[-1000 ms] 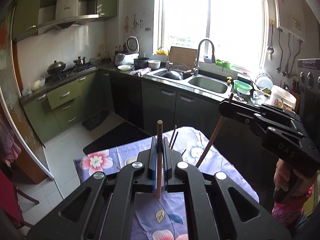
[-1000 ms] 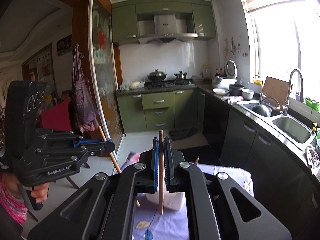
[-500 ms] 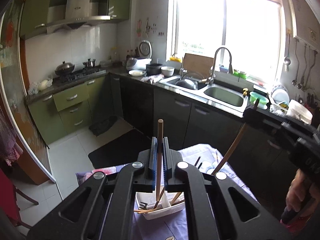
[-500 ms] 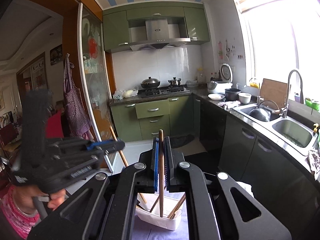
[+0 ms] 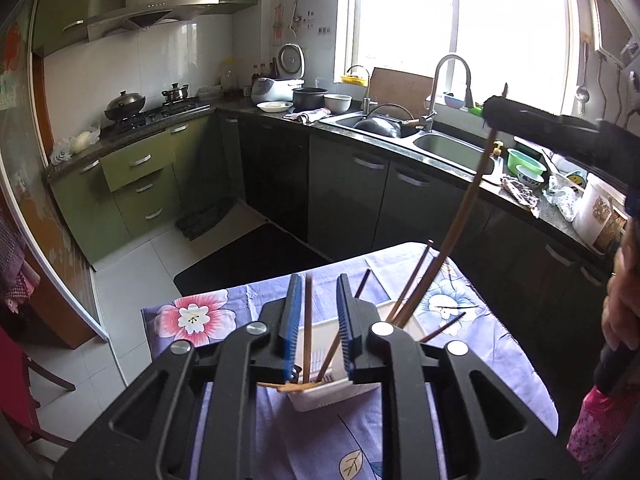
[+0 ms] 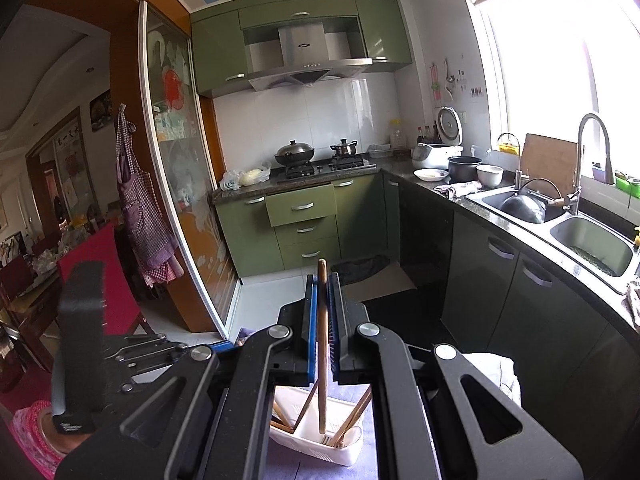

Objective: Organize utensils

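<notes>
Left gripper point(image 5: 318, 320), mine, is spreading its jaws; a wooden chopstick point(image 5: 307, 326) stands loose between the blue pads, its lower end in the white utensil basket point(image 5: 340, 394). My right gripper point(image 6: 322, 330) is pressed together on a second chopstick point(image 6: 322, 340), upright, with its tip down in a compartment of the same basket point(image 6: 320, 446). Several more chopsticks point(image 5: 412, 292) lean inside it at varied angles. Basket rests on a floral tablecloth point(image 5: 192, 316). Beyond the table lie dark floor mats point(image 5: 256, 256), green cabinets point(image 5: 132, 184), a double sink point(image 5: 416, 136) and a cluttered counter point(image 5: 556, 196). An apron point(image 6: 140, 216) hangs by the sliding door.
</notes>
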The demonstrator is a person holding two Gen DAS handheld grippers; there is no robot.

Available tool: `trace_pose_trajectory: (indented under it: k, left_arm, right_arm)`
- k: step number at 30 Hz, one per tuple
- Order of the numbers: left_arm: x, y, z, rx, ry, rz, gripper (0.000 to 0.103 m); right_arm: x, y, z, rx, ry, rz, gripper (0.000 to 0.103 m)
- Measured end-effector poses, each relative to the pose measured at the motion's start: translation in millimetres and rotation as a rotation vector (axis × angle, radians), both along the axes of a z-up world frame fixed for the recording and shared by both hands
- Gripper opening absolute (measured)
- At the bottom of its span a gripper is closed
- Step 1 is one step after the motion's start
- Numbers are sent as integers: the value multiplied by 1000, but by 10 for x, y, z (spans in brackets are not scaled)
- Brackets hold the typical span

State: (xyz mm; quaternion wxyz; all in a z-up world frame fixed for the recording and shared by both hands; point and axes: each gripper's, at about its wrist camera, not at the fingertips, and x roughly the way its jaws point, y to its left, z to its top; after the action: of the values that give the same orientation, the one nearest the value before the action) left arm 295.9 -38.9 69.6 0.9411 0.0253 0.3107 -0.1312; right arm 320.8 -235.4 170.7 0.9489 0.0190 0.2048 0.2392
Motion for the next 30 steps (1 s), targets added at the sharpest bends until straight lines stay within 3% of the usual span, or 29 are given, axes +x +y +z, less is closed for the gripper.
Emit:
trace_pose_trajectory:
  k: [7, 13, 21, 26, 30]
  left_arm:
    - [-446, 193, -152, -65, -33, 11, 36]
    - [-923, 241, -433, -35, -84, 48, 48]
    - [-1320, 342, -766, -62, -62, 78, 65]
    - [-1461, 398, -853, -81, -76, 105, 77]
    - [-1556, 404, -941, -56, -103, 130, 91]
  right_arm:
    - [57, 71, -312, -24, 39, 2, 6]
    - [109, 156, -712, -53, 93, 0, 6]
    - [10, 226, -1087, -86, 119, -2, 8]
    - [-317, 106, -1057, -66, 78, -7, 27]
    - [-765, -58, -1104, -50, 36, -26, 54]
